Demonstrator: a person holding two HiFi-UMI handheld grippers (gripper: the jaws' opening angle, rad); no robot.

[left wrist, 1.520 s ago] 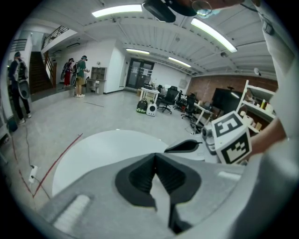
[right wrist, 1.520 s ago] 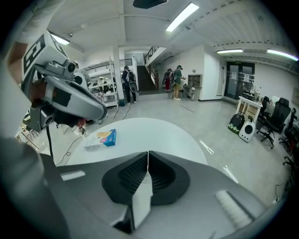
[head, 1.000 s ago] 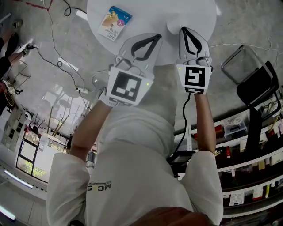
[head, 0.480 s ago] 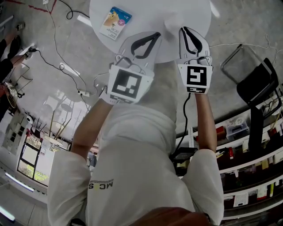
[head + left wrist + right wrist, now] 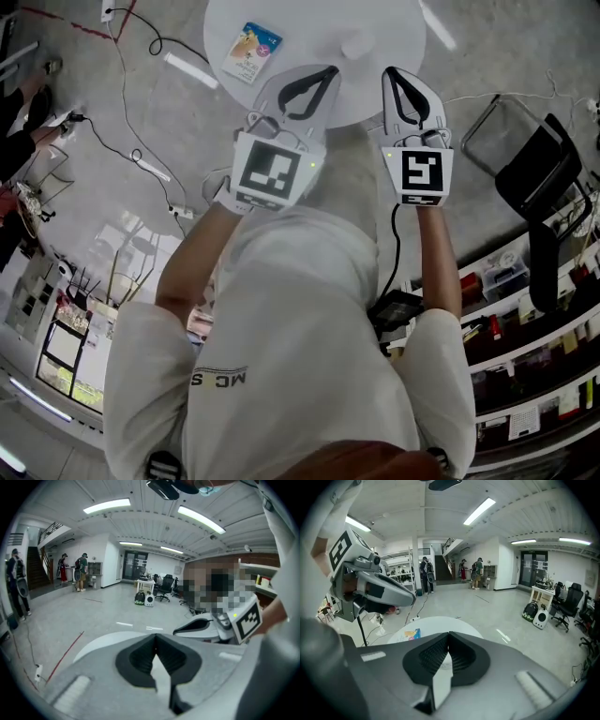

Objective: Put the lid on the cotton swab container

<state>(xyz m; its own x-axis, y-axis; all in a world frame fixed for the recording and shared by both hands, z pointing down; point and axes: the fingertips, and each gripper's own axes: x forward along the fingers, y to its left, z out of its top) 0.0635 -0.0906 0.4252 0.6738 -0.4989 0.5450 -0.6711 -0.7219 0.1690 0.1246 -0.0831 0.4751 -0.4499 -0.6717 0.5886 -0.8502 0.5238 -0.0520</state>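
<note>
A round white table point(image 5: 309, 23) stands at the top of the head view. On it lies a blue and yellow packet point(image 5: 251, 52) and a small white round thing point(image 5: 357, 44), too washed out to tell whether it is the cotton swab container or its lid. My left gripper point(image 5: 330, 69) hangs over the table's near edge, shut and holding nothing. Just right of it, my right gripper point(image 5: 388, 71) is also shut and bare. In the right gripper view the packet point(image 5: 411, 633) shows on the table point(image 5: 440, 622) beyond the shut right gripper point(image 5: 449, 634).
Cables and a power strip point(image 5: 141, 161) lie on the concrete floor at the left. A black chair point(image 5: 539, 178) and shelves point(image 5: 525, 328) stand at the right. Several people point(image 5: 425, 573) stand far off by a staircase. Office chairs point(image 5: 165, 584) stand in the distance.
The table has shrunk and slid up in the head view, as the head has risen or drawn back. Both grippers stay shut and now sit at the table's near edge.
</note>
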